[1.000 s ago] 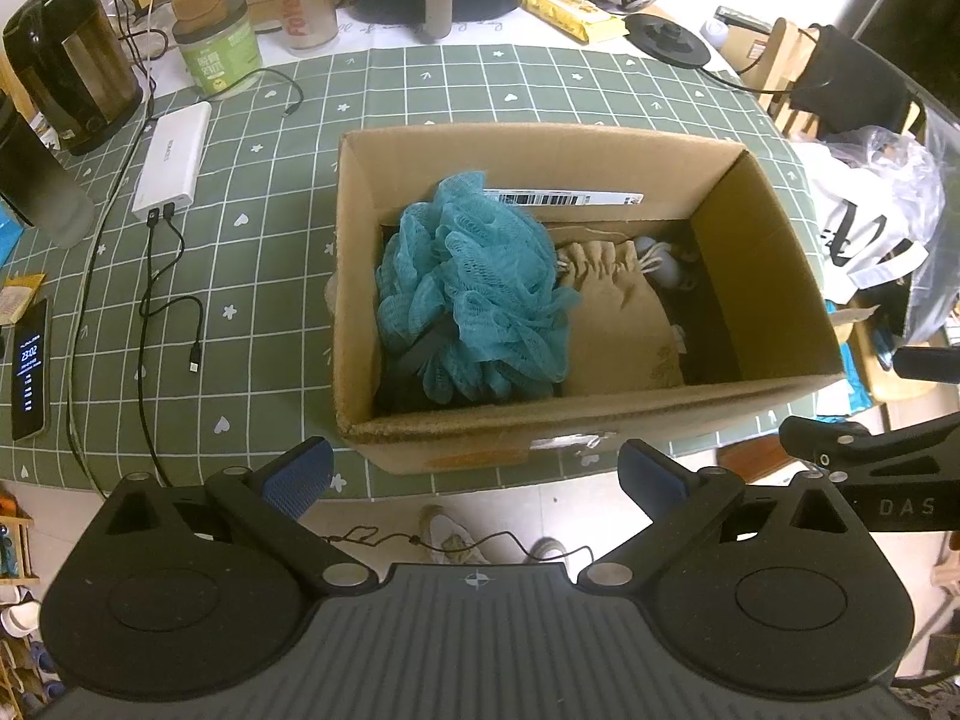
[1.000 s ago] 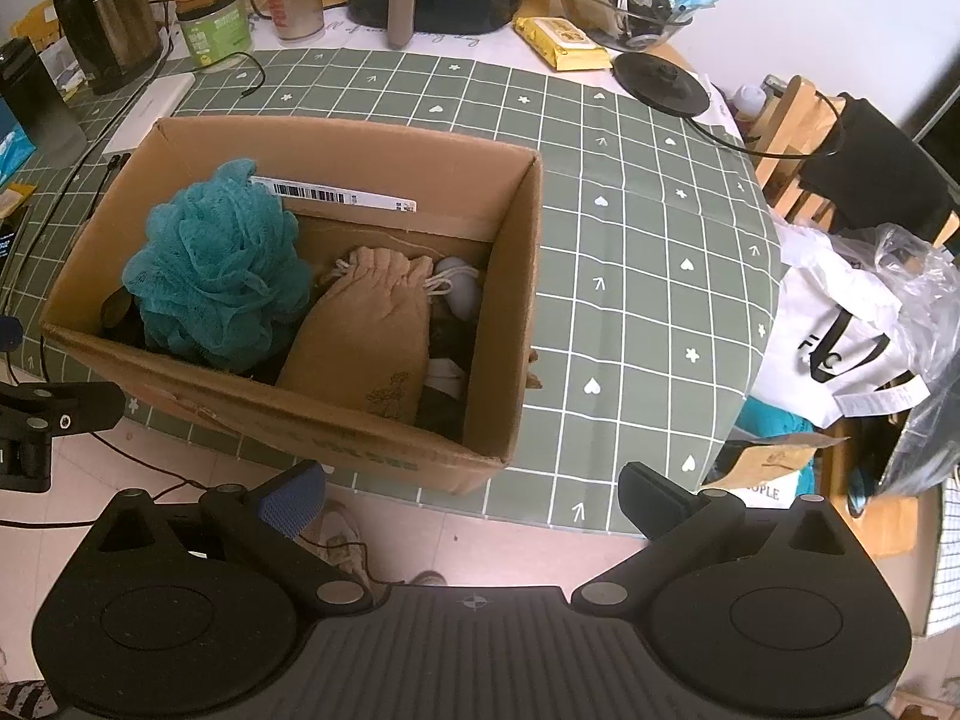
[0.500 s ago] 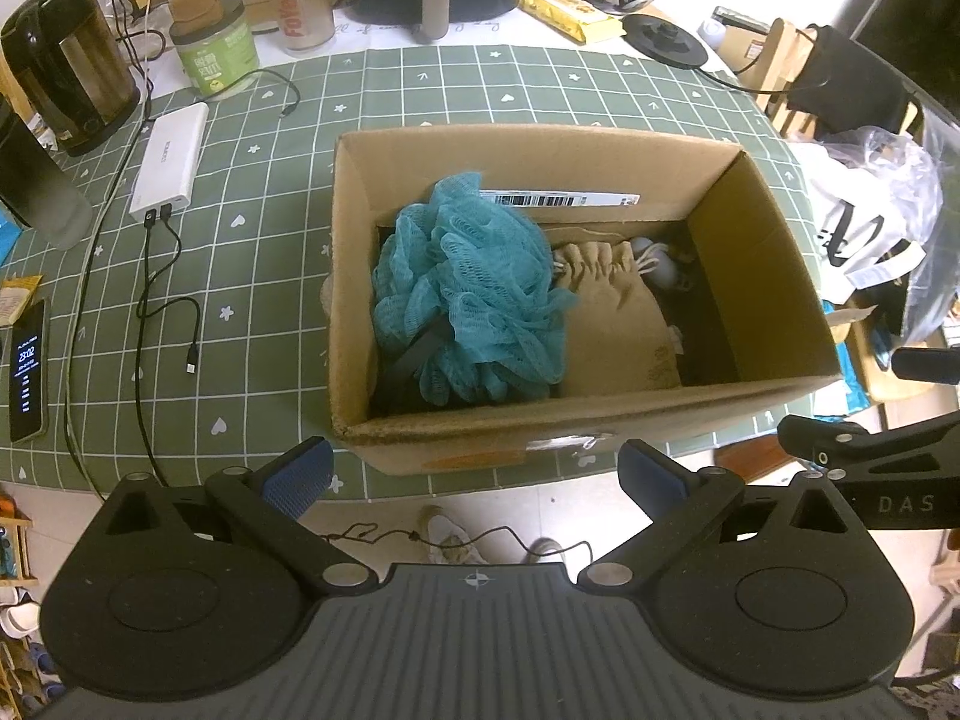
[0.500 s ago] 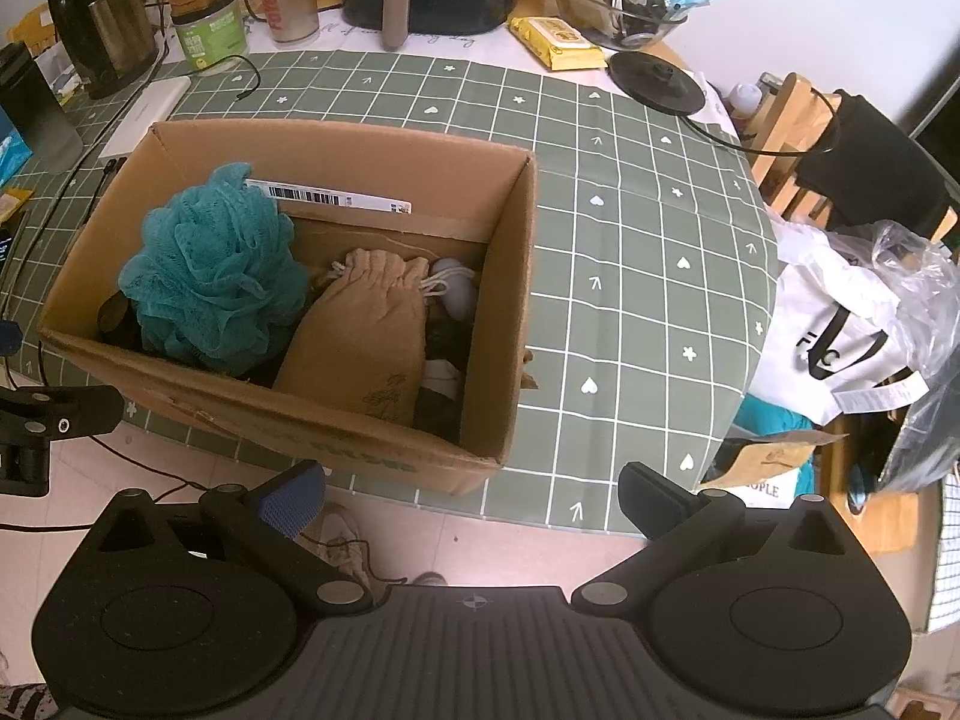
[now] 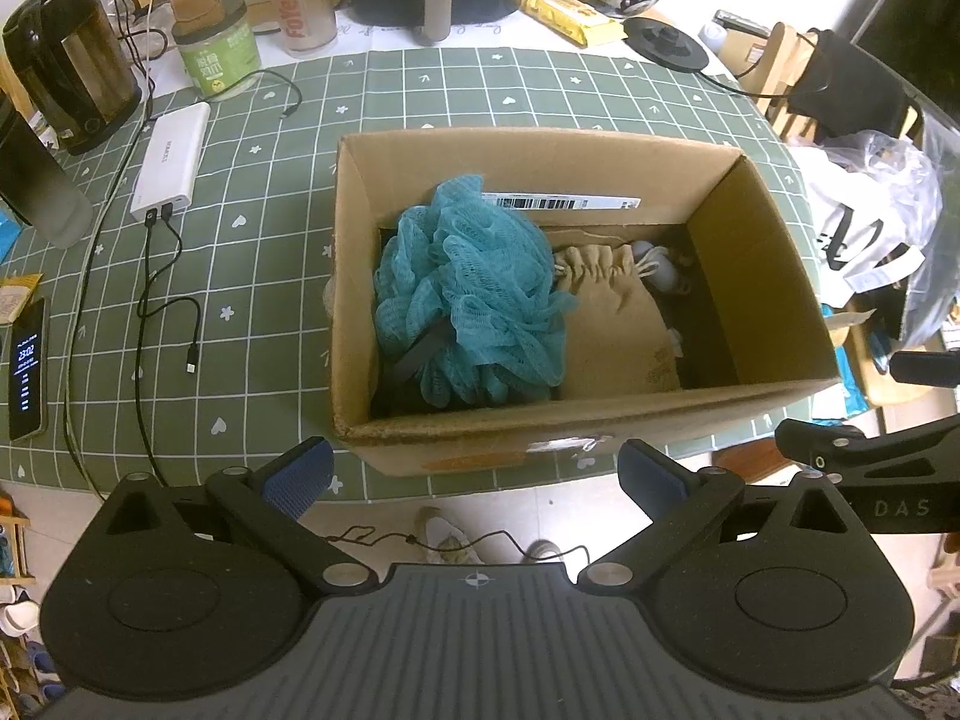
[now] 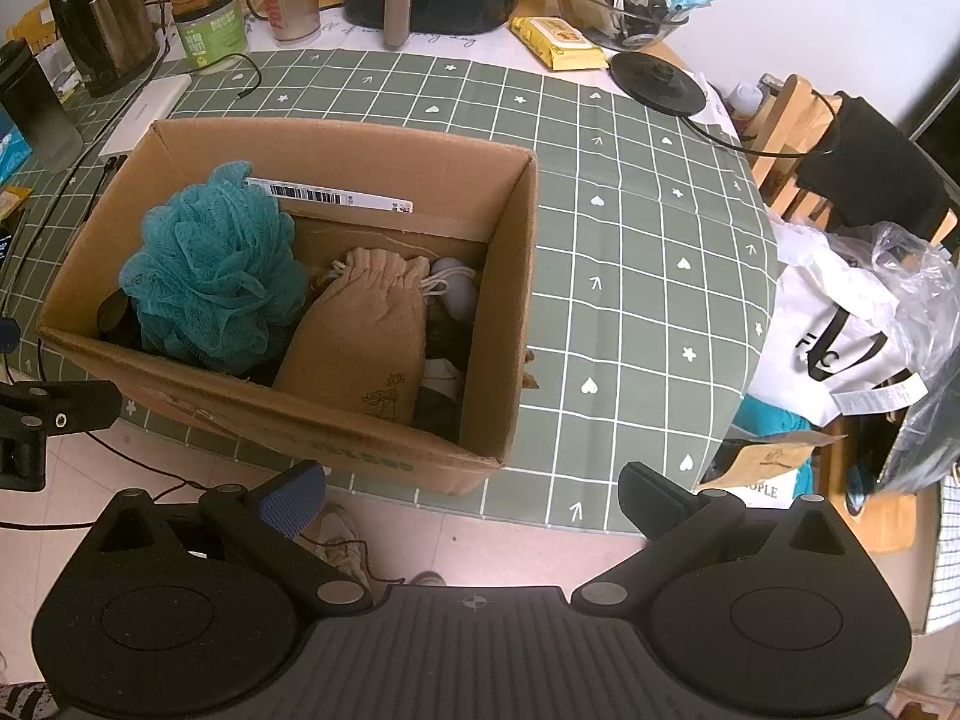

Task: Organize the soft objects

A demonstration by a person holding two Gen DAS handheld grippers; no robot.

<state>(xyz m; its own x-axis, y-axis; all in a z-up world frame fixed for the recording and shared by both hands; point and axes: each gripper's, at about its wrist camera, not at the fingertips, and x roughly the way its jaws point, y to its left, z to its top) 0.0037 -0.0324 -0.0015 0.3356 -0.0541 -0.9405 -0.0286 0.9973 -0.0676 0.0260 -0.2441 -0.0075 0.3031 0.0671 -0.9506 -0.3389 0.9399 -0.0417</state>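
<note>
- Two sets of tongs hang over the floor at the near edge of the bench (image 5: 252, 240), both with fingers spread wide and nothing between them: the left tongs (image 5: 474, 477) face the cardboard box (image 5: 756, 228) head-on, and the right tongs (image 6: 474, 495) sit off its near right corner.
- The box stands open on a green tablecloth (image 6: 606, 252) printed with a white grid, hearts and small flowers; a white barcode label (image 6: 330, 195) is stuck along the inside of its far wall, and green lettering on its near outer face is too worn to read.
- Inside, a teal mesh bath pouf (image 5: 474, 294) fills the left part of the box and rises above the rim.
- Just beside it, touching, lies a tan drawstring pouch (image 6: 360, 336) with a small flower drawing near its lower end.
- A pale rounded object (image 6: 456, 294) sits behind the pouch's cords; dark items lie under and beside it, too shadowed to identify.
- Left of the box, a white power bank (image 5: 171, 162) has two black cables plugged in, and a phone (image 5: 27, 369) shows "23:02".
- At the back stand a black kettle (image 5: 66, 60), a green-labelled jar (image 5: 219, 54), a shaker cup (image 5: 300, 0) with red lettering that I cannot read for certain, and a yellow packet (image 6: 558, 42).
- Off the right side, a white bag (image 6: 828, 336) shows the letters "F C".
- The right tool's side arm, seen from the left wrist view, reads "DAS".
</note>
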